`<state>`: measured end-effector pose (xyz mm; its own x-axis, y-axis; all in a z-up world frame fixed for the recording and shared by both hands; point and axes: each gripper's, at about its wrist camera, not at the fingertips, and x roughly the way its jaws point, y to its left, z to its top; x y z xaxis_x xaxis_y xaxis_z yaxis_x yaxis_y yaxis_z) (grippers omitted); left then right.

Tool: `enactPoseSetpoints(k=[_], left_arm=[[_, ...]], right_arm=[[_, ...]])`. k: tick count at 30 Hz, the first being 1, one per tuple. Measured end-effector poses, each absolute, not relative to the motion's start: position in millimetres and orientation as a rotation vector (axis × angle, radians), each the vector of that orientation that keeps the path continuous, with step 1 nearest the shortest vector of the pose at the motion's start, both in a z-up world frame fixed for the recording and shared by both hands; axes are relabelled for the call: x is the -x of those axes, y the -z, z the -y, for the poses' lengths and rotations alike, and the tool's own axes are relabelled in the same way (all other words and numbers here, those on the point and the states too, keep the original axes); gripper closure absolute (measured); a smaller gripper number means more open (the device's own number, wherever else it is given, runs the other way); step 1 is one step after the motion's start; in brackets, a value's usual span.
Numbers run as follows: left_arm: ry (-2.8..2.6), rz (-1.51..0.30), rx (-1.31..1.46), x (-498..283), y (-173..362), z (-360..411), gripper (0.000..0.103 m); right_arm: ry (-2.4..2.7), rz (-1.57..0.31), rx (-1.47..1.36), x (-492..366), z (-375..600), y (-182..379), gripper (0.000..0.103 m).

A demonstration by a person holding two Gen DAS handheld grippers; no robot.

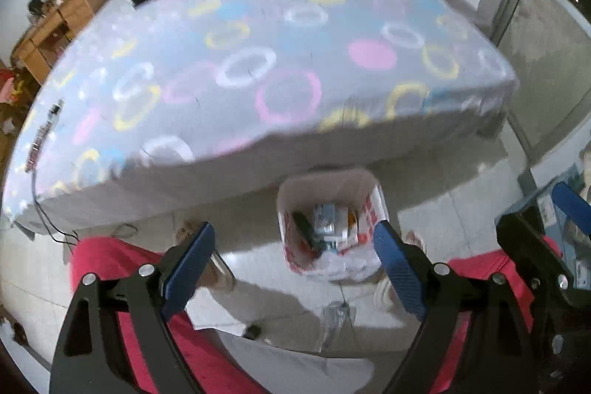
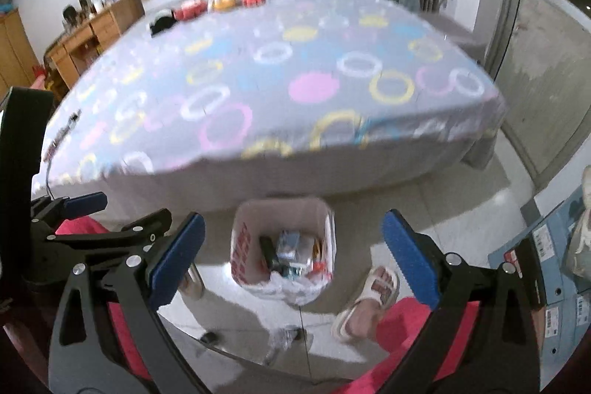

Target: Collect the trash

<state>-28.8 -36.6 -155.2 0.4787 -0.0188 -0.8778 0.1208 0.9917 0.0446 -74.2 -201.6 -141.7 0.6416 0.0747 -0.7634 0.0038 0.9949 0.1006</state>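
A small waste bin (image 1: 286, 228) with a red-printed white bag liner stands on the floor at the foot of the bed and holds several wrappers and boxes. The bin (image 2: 242, 246) also shows in the right wrist view. My left gripper (image 1: 295, 257) hangs open above it, nothing between its blue pads. My right gripper (image 2: 291, 228) is open too, high over the bin and empty. A crumpled clear plastic piece (image 2: 284, 342) and a small dark object (image 2: 210, 338) lie on the tiles nearer than the bin. The plastic piece (image 1: 338, 316) is blurred in the left wrist view.
A bed (image 2: 295, 106) with a grey ring-patterned sheet fills the far half, plush toys (image 2: 221, 0) at its head. Red trouser legs (image 1: 110, 261) and a white sandal (image 2: 369, 298) flank the bin. Blue boxes (image 2: 546, 264) sit right, a wooden desk (image 2: 96, 32) far left.
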Motion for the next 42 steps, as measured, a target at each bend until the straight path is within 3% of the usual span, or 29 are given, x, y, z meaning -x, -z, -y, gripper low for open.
enactPoseSetpoints(k=[9,18,42], left_arm=[[0.034,-0.86,-0.056,54.6,73.6,25.9,0.009],[0.054,-0.742,-0.023,83.7,19.3,22.9,0.008],[0.013,-0.648,-0.036,109.2,-15.6,24.2,0.008]], right_arm=[[-0.03,-0.652,-0.063,113.5,195.2,55.1,0.007],[-0.033,-0.53,-0.067,147.4,199.1,5.3,0.007],[-0.013,-0.463,-0.054,172.9,192.9,-27.1,0.007]])
